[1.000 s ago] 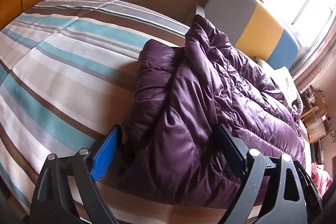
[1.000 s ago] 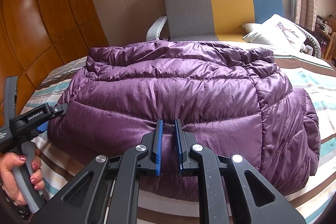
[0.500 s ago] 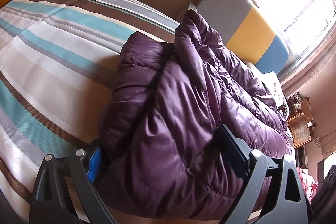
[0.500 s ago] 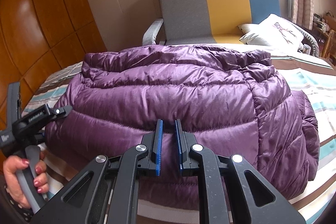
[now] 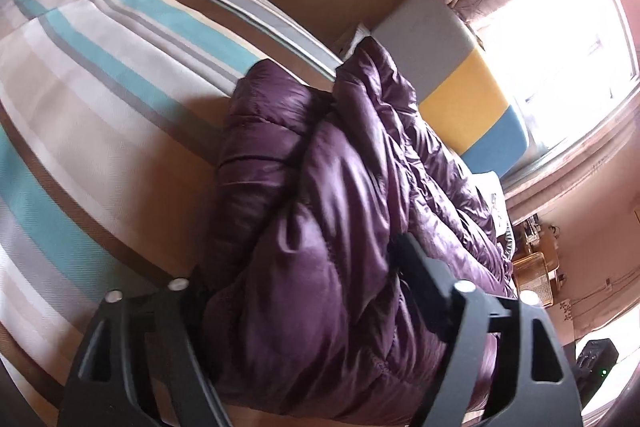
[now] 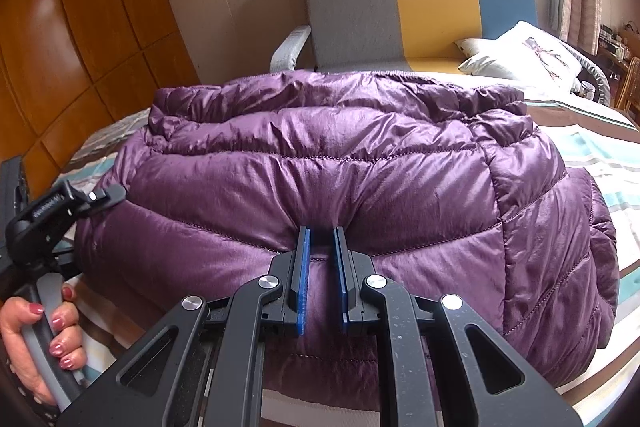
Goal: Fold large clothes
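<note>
Your purple down jacket (image 6: 320, 163) is light, puffy and slick, so bite deep on a quilted seam: right gripper (image 6: 321, 247) jaws pinch its near edge, left gripper (image 5: 296, 291) jaws straddle its end, wide apart.

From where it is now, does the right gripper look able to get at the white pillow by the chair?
Probably not directly: the right gripper is pinched on the purple jacket, whose bulk lies between it and the white pillow at the bed's far side.
</note>
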